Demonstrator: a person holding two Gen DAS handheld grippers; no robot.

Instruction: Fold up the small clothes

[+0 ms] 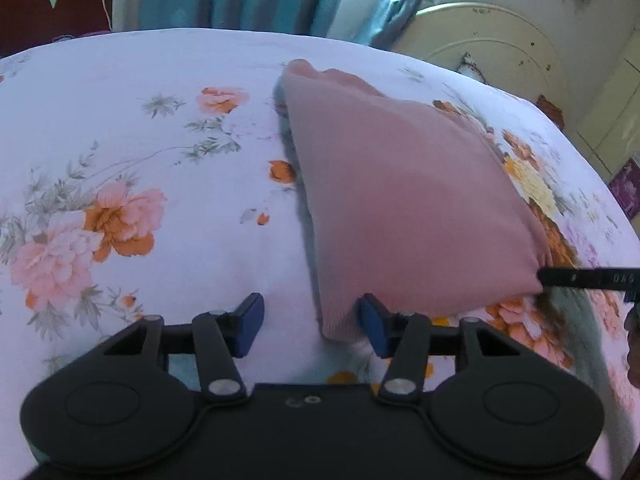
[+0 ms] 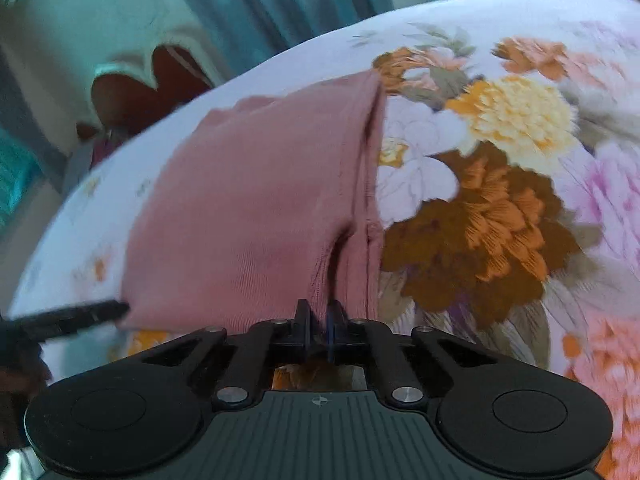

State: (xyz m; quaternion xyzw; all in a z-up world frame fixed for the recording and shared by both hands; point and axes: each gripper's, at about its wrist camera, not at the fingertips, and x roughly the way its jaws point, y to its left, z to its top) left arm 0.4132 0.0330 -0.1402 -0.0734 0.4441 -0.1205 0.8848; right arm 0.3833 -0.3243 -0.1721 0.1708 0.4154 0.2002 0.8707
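On the floral-printed bed sheet, the right claw is pinching the dusty-pink knit garment's corner — readying a fold — while the left claw is hanging apart, empty, astride the near corner.

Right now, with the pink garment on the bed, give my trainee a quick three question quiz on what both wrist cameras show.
1. True or false: the right gripper is shut on the near edge of the dusty pink knit garment.
2. Multiple choice: the left gripper is A) shut on the garment, B) open with the garment's near corner between its blue-padded fingers, C) holding a hanger.
3. Short answer: what does the garment lie on?

Key
1. True; the jaws are pinched together with pink fabric between them.
2. B; the pads stand apart and neither clearly presses on the cloth.
3. A white bedsheet printed with orange and pink flowers.
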